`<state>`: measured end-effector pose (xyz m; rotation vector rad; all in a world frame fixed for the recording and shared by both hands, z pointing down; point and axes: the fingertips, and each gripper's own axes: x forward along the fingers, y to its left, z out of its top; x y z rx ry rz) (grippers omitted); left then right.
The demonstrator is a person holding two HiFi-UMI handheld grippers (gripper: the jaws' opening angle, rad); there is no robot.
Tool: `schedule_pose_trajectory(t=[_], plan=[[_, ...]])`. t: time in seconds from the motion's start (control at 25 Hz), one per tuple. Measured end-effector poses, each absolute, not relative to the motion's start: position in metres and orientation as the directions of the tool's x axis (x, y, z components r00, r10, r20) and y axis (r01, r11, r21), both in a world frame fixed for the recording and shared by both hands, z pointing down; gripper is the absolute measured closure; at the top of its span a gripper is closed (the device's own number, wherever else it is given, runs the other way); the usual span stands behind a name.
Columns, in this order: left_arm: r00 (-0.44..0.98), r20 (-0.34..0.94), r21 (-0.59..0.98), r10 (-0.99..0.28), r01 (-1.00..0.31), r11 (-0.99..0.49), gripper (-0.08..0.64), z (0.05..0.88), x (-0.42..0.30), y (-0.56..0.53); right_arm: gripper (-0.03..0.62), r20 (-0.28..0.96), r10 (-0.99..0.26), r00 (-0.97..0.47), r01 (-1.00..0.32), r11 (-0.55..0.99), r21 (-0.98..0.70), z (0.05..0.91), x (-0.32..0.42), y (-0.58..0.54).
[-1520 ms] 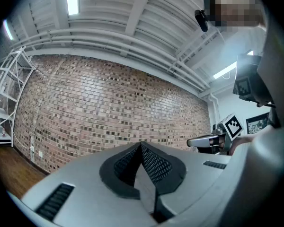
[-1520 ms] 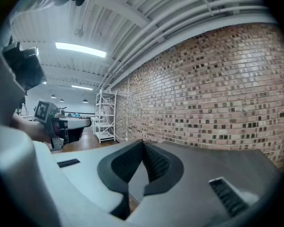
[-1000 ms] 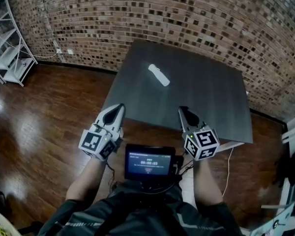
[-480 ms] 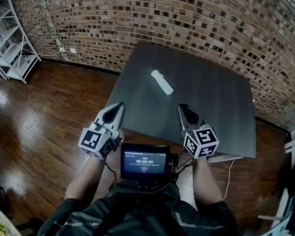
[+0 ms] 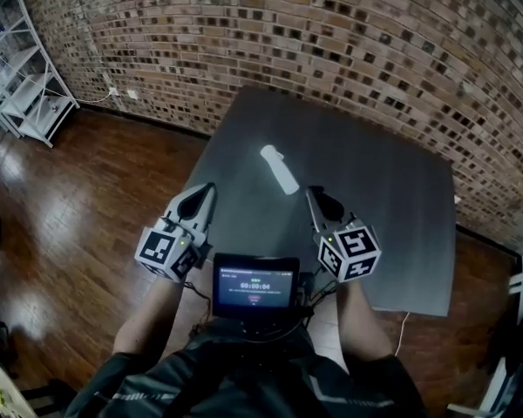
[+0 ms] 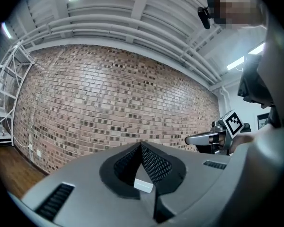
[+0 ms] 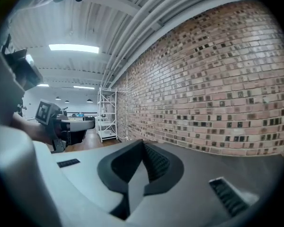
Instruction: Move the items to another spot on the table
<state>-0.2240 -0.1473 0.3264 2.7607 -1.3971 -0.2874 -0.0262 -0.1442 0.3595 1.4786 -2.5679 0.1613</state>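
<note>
**Left of the table's (image 5: 375, 198) centre: bar (image 5: 280, 170) free, both grippers closed**

On the table's left-middle part the white bar lies slantwise, with nothing touching it. The right gripper (image 5: 312, 192) hovers over the table's near part, close to the bar. The left gripper (image 5: 207, 187) hangs at the table's near-left edge. Both have their jaws pressed together. A small white patch (image 6: 143, 186) shows low in the left one's cleft, and I cannot tell what it is.

The likely trouble is going in without spreading the jaws, which would shove the bar along the table or roll it. An off-centre pinch on so long a thing may let it swing or slip.
</note>
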Motion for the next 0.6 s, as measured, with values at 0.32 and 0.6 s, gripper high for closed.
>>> schedule_pose_trajectory(t=[0.32, 0.6], plan=[[0.573, -0.119, 0.103, -0.811, -0.805, -0.584, 0.566, 0.326, -0.191, -0.189, 0.591, 0.228, -0.816, -0.531, -0.842, 0.539, -0.03, 0.367, -0.005, -0.191], [0.593, -0.105, 0.117, -0.799, -0.79, -0.602, 0.566, 0.332, -0.182, -0.227, 0.591, 0.259, -0.81, -0.526, -0.844, 0.535, -0.039, 0.379, -0.006, -0.226]])
